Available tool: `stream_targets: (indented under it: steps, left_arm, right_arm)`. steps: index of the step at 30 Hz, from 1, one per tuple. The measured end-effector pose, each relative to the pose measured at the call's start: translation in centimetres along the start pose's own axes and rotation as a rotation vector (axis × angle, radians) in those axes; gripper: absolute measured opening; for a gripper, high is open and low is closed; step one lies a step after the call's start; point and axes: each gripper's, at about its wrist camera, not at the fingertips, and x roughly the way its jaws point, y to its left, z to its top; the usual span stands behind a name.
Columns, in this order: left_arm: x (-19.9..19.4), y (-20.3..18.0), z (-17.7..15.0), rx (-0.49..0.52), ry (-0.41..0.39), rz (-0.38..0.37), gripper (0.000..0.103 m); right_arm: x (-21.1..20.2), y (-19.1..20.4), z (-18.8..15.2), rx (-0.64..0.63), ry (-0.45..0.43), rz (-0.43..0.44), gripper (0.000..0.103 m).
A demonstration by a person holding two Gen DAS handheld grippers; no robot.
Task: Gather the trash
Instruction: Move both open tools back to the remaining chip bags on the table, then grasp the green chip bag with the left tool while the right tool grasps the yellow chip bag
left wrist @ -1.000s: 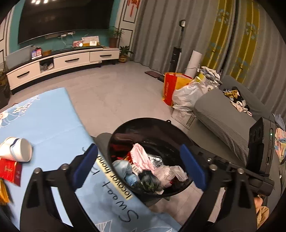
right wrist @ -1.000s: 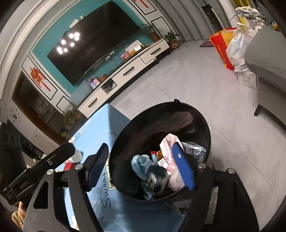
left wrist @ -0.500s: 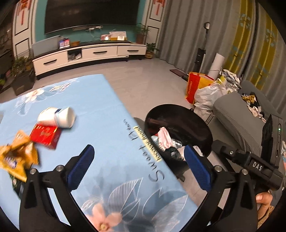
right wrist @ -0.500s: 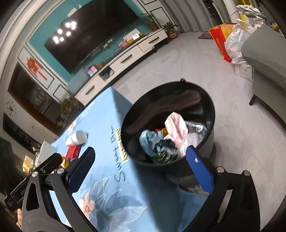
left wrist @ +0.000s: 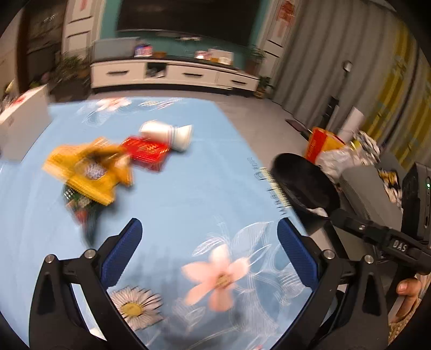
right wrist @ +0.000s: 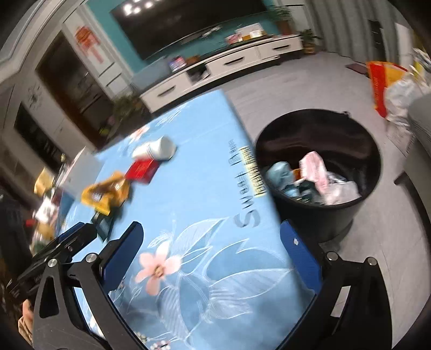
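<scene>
Black trash bin [right wrist: 317, 172] on the floor beside the table [right wrist: 204, 204] already holds several wrappers. Left on the table: white cup [left wrist: 172, 133] on its side, red box [left wrist: 146, 152], yellow snack bag [left wrist: 89, 169], clustered together. Left gripper [left wrist: 208, 250] and right gripper [right wrist: 212, 250] empty, fingers wide apart. Judged partway done; three or more items remain.

Home living rm: big wall TV [right wrist: 188, 24], white TV cabinet [left wrist: 172, 74], curtains [left wrist: 350, 67], sofa [left wrist: 369, 193].
</scene>
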Motion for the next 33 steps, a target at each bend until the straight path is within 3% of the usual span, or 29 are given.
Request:
stream_targets:
  steps: [7,13,20,27,30,33]
  left_arm:
    - [-3.2,9.9,-2.9,-0.222,-0.035,0.085,0.100]
    - [-4.0,14.6,-4.8,-0.297,-0.034,0.092,0.100]
    - [-2.0,14.8,-4.1,-0.278,-0.038,0.040,0.100]
    - [1.6,14.3,-2.3,-0.233,-0.026,0.055,0.099]
    - [2.6,14.3,-2.0,-0.211,-0.019,0.060,0.090]
    - [3.7,14.7,-1.9,-0.204,0.005,0.068,0.076]
  right_arm:
    - [2.5,4.8,-1.1,-0.093,0.093,0.048,0.099]
    - [5.4,9.0,-0.9,-0.133,0.162,0.116,0.099]
    - [8.7,13.7,0.8,-0.134,0.196,0.224,0.099]
    - [12.4,17.4,3.5,-0.120,0.226,0.324,0.099]
    - [14.6,19.0,4.6,-0.102,0.251,0.354,0.099]
    - [16.8,20.3,5.5,-0.073,0.285,0.385,0.099]
